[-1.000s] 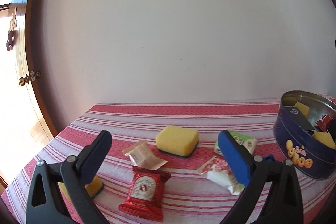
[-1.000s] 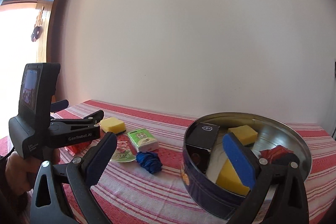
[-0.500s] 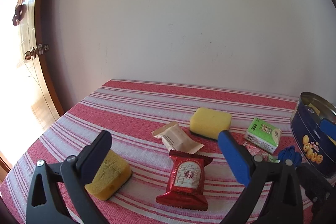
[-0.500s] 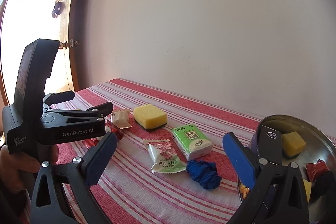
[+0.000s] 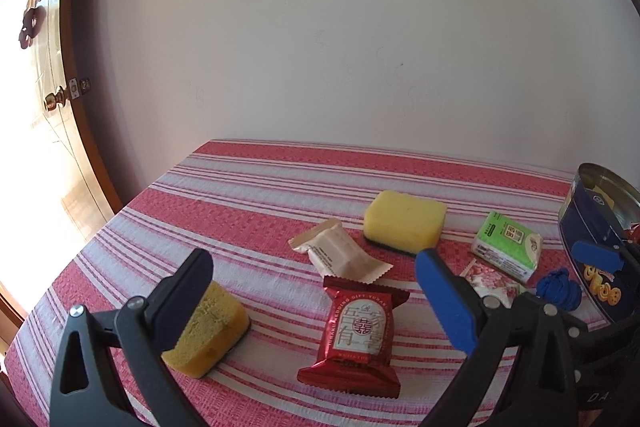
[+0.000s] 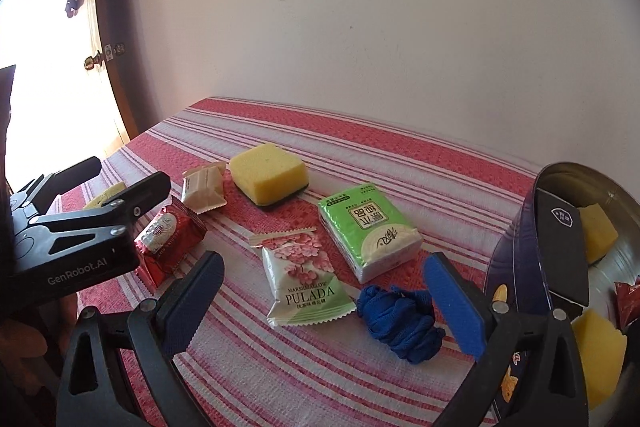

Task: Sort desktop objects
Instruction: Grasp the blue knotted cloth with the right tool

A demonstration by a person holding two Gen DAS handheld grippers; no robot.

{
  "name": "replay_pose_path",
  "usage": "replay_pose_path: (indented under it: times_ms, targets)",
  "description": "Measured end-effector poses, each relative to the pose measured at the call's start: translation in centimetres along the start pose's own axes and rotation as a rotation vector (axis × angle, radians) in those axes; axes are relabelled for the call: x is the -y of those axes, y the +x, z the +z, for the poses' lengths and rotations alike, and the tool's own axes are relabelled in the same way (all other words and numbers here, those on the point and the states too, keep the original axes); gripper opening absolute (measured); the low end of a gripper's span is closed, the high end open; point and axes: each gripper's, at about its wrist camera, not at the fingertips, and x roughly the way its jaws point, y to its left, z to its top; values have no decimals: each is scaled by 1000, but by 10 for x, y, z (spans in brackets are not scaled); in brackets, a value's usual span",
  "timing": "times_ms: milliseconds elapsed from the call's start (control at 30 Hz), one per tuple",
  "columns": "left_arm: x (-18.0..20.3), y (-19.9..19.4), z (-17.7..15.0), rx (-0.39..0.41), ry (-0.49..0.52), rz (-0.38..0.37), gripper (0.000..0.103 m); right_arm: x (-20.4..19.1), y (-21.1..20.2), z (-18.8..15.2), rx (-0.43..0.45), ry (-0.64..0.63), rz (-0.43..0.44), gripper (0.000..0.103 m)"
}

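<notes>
My left gripper [image 5: 316, 291] is open and empty above a red snack packet [image 5: 356, 333], with a yellow sponge [image 5: 208, 331] by its left finger. A beige wafer packet [image 5: 338, 255] and a second yellow sponge [image 5: 404, 221] lie beyond. My right gripper [image 6: 324, 297] is open and empty over a pink marshmallow packet [image 6: 302, 277] and a blue cloth bundle [image 6: 400, 321]. A green tissue pack [image 6: 368, 231] lies behind them. The blue round tin [image 6: 520, 307] at right holds sponges, a black box and a red packet.
The table has a red and white striped cloth [image 5: 256, 195]. A white wall runs behind it. A wooden door with a brass knob [image 5: 56, 101] stands at the left. The left gripper's body [image 6: 76, 247] shows at the left of the right wrist view.
Both grippers have swung left, away from the tin and toward the loose items on the cloth. Both stay open and empty.
</notes>
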Motion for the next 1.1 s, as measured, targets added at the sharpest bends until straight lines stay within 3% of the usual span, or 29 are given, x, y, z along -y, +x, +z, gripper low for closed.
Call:
replay_pose_path:
  times_ms: [200, 533, 600, 733, 900, 1000, 1100]
  targets:
    - [3, 0, 0, 2, 17, 0, 103, 14, 22, -3, -133, 70, 16, 90]
    - [-1, 3, 0, -15, -8, -1, 102, 4, 13, -15, -161, -37, 14, 73]
    - [-1, 4, 0, -17, -10, -1, 102, 7, 7, -19, -152, -38, 42, 68]
    - [0, 3, 0, -15, -6, -1, 102, 14, -4, -25, -135, -22, 148, 68]
    - [-1, 5, 0, -17, -5, -4, 103, 19, 7, -26, -187, -6, 41, 68]
    - [-1, 6, 0, -24, -11, -5, 103, 22, 3, -31, -198, -32, 35, 66]
    - [0, 6, -1, -25, -8, -8, 103, 18, 2, -31, -195, -68, 4, 46]
